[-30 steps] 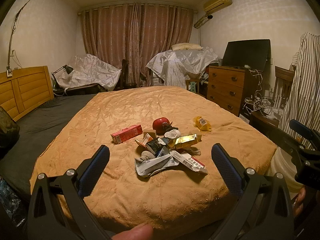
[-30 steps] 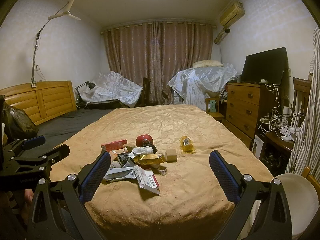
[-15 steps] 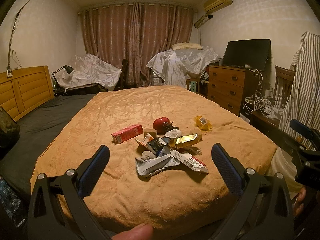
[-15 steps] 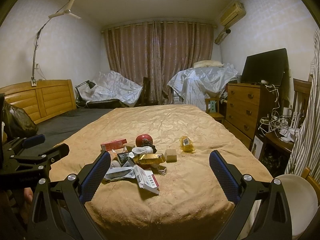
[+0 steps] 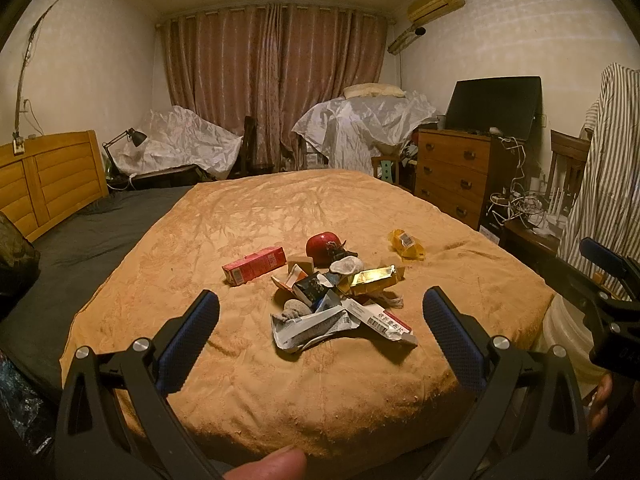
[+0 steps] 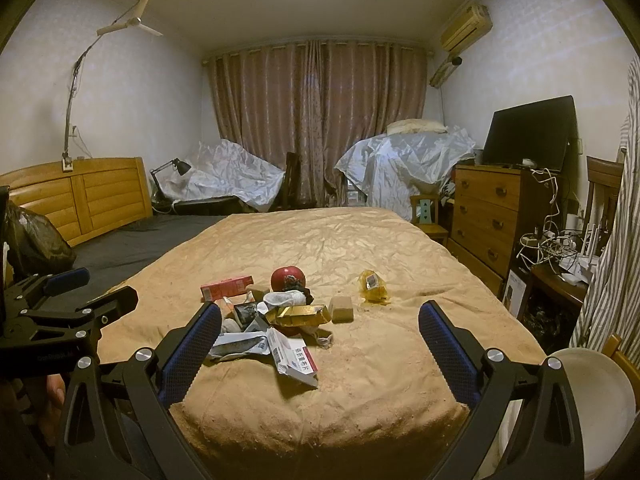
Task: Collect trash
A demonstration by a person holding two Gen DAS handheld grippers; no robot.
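A pile of trash (image 5: 332, 300) lies near the foot of the bed on the tan bedspread (image 5: 280, 216): crumpled white wrappers, a gold foil pack (image 5: 372, 276), a red box (image 5: 254, 266), a red apple (image 5: 322, 242) and a yellow wrapper (image 5: 406, 243). The pile also shows in the right wrist view (image 6: 272, 320), with a small tan block (image 6: 341, 309) beside it. My left gripper (image 5: 320, 320) is open and empty, short of the pile. My right gripper (image 6: 320, 332) is open and empty, also short of it.
A white bin (image 6: 596, 384) stands at the bed's right front corner. A wooden dresser (image 6: 486, 222) with a TV stands on the right, with cables and a striped cloth nearby. A dark bag (image 6: 32, 236) sits left. Covered furniture lines the curtain wall.
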